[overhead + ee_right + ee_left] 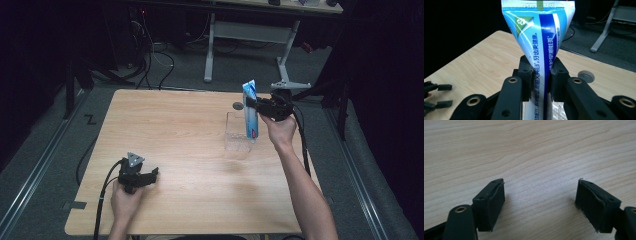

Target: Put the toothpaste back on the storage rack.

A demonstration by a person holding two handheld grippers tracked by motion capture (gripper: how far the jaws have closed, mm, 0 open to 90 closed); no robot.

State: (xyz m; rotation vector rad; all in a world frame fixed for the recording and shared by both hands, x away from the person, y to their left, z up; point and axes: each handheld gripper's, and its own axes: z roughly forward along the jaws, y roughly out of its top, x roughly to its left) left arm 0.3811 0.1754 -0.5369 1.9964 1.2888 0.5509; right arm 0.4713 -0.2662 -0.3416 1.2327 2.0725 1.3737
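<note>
Toothpaste tube (251, 112) btm end is sitting behind the clear box (236, 134) wall, cap hard to make out. Right claw (254, 105) is clenching the tube mid-body from 3 o'clock. Tube is standing upright, crimped end pointing 12 o'clock, at table (175, 150) far-right. Left claw (152, 175) is resting released near-left.

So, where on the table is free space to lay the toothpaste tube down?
The wide bare wood between the left claw and the clear plastic box is free, as is the table's far left part. It is crowded at the far right: the box, a small grey disc, and the right claw gripping the toothpaste tube.
</note>
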